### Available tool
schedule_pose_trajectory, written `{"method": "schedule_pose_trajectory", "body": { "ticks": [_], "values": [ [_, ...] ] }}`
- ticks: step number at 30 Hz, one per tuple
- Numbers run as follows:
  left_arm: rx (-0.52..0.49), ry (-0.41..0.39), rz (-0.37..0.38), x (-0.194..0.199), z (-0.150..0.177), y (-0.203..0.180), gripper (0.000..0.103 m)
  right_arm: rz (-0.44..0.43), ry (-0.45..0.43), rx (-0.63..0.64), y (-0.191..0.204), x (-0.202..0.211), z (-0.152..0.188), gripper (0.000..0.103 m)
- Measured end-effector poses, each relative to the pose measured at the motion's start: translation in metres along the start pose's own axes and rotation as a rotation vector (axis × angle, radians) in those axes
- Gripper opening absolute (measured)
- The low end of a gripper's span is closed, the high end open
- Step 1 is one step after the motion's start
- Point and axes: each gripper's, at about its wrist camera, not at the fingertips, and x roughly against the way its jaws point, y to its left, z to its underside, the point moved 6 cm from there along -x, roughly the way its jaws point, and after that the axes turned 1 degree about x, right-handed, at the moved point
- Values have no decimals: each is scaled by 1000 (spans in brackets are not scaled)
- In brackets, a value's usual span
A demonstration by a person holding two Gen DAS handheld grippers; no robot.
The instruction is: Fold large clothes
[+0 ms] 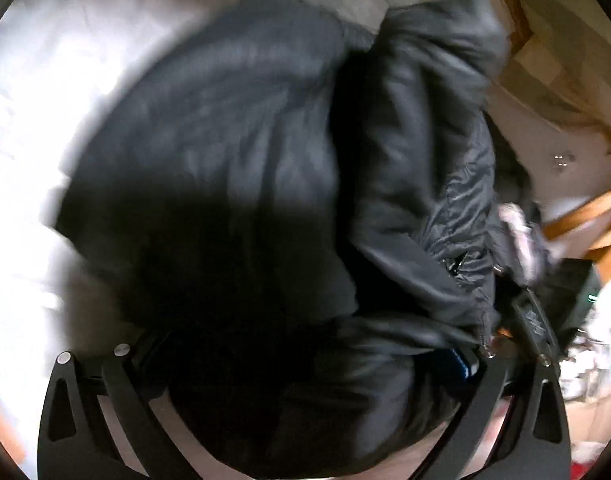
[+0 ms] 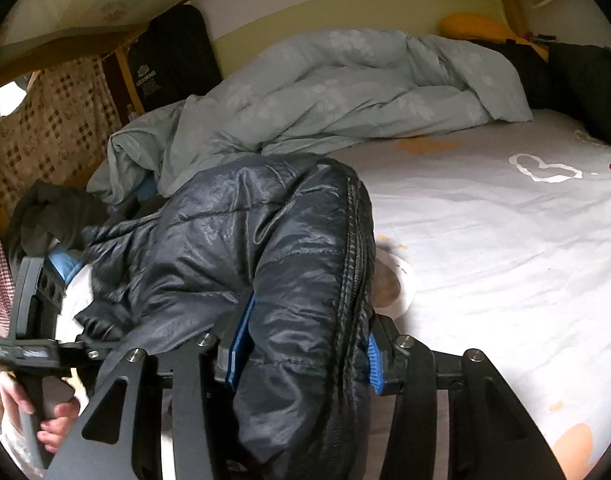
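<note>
Slick black nylon, the puffer jacket [image 2: 265, 248] lies bunched at the near edge of the white bed sheet [image 2: 505, 240]; it looks light, soft and springy, apt to slide and puff back open, so its zipper edge is the firmest hold. The right gripper [image 2: 301, 360] is clamped on that zipper fold, while the left gripper [image 1: 305, 360] stands wide apart over the jacket, pressing on nothing. Bare sheet to the right offers folding room, though the grey-green duvet [image 2: 345, 92] crowds the far side.

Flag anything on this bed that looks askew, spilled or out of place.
The grey-green duvet lies crumpled in a heap across the head of the bed, not spread flat. The white sheet shows orange-brown patches, stains or print, I cannot tell. The black puffer jacket is bunched, still unfolded.
</note>
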Motion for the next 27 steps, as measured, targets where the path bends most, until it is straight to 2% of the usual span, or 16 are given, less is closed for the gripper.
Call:
{"method": "schedule_pose_trajectory", "body": {
  "ticks": [3,5,7,8,9,10,12,14,19,22,27],
  "values": [
    [-35,-8,-4,-4,-2,-1,102,5,10,-13,-2,-4,1,48],
    [-44,-28,-7,-5,-5,1,96,10,13,-13,-1,-6,3,48],
    [-44,-68,-17,-2,-7,2,58,15,14,-12,0,-7,4,48],
    [-36,-68,13,-1,-5,0,54,22,10,-3,2,-7,4,48],
    [-40,-79,3,1,-5,-1,47,26,3,10,4,-6,4,48],
    [-68,-105,-17,4,-7,-4,40,28,-11,22,9,-3,2,47],
    [-185,-171,-80,14,-8,-19,35,28,-39,38,14,4,0,46],
    [-267,-224,-104,21,-6,-33,33,29,-77,49,15,14,-5,46],
    [-361,-291,-66,28,-11,-64,33,27,-147,15,0,46,-28,46],
    [-421,-311,-53,25,-21,-88,33,68,-189,22,-14,64,-46,46],
    [-520,-341,-30,0,-52,-147,34,150,-251,-21,-59,90,-79,46]
  ]
}}
